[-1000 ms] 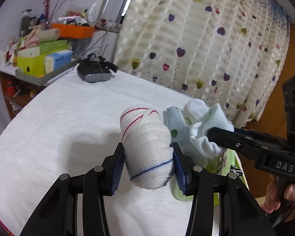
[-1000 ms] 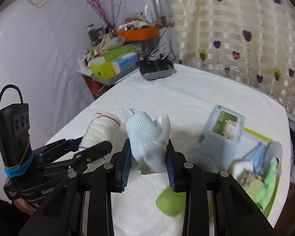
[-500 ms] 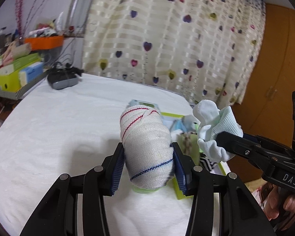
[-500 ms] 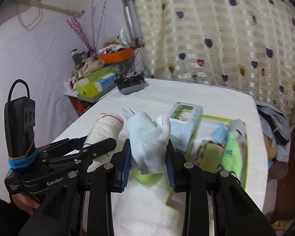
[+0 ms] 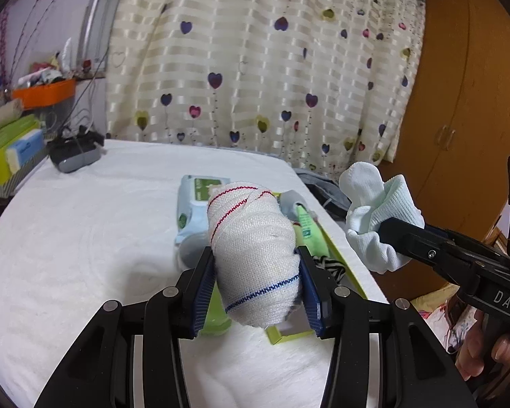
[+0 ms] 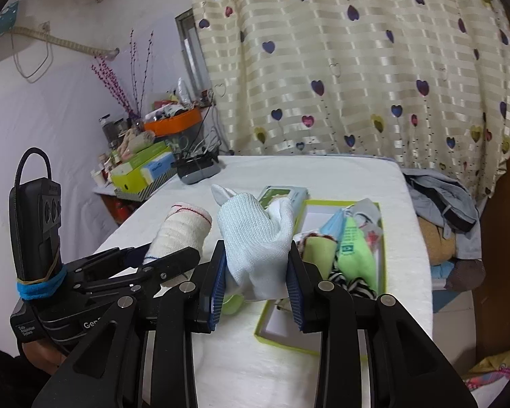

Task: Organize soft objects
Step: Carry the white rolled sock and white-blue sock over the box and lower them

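The left gripper (image 5: pixel 256 285) is clamped on a rolled white cloth with red and blue stitching (image 5: pixel 253 255), held above the white-covered counter (image 5: pixel 85 238). Just to its right, the right gripper (image 6: pixel 256 284) pinches a bundled white sock (image 6: pixel 256 238) between its blue pads. Beyond both lies a green-rimmed tray (image 6: pixel 386 238) holding soft items, with a wipes pack (image 5: pixel 195 204) beside it, and a heart-patterned curtain (image 5: pixel 272 68) behind.
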{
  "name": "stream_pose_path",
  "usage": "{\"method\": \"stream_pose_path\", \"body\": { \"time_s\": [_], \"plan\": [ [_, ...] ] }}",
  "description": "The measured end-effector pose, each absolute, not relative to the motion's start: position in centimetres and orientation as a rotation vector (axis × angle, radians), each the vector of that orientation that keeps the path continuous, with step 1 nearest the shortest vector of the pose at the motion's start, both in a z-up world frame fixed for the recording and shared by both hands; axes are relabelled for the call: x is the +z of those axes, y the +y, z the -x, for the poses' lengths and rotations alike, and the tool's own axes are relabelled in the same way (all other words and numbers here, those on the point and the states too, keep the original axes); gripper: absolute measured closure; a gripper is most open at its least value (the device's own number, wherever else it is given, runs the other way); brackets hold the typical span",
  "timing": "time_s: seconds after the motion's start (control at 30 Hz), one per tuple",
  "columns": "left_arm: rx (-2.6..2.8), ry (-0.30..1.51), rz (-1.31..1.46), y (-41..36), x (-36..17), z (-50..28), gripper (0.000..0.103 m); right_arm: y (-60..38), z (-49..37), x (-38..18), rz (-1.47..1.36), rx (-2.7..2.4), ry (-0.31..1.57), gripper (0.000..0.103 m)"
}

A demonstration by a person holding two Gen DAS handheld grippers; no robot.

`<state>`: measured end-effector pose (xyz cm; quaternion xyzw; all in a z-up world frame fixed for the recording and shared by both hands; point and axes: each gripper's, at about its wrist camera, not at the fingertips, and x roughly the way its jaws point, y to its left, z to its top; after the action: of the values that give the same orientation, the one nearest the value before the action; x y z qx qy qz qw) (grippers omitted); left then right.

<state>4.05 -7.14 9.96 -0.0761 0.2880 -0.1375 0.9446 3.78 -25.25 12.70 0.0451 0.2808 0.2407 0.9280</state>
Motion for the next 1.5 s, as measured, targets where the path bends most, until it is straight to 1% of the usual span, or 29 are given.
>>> {"method": "stream_pose_path", "body": {
  "time_s": [0.17, 0.33, 1.03, 1.5],
  "plan": [
    [-0.314, 0.571, 0.151, -8.3, 10.6, -4.3, 0.058, -26.6, -3.3, 13.1, -0.105, 0.448, 0.554, 0.07],
    [-0.341, 0.588, 0.148, -9.5, 10.1, -4.8, 0.058, -27.9, -3.4, 13.0, -0.117, 0.413, 0.553, 0.07],
    [-0.405, 0.679, 0.118, -12.8, 6.5, -6.4, 0.058, -29.5, -5.0, 9.2, -0.09, 0.332, 0.631, 0.07],
    [-0.444, 0.775, 0.126, -14.3, 3.3, -8.0, 0.058, -30.5, -6.9, 6.0, -0.109, 0.314, 0.707, 0.07]
  ]
}}
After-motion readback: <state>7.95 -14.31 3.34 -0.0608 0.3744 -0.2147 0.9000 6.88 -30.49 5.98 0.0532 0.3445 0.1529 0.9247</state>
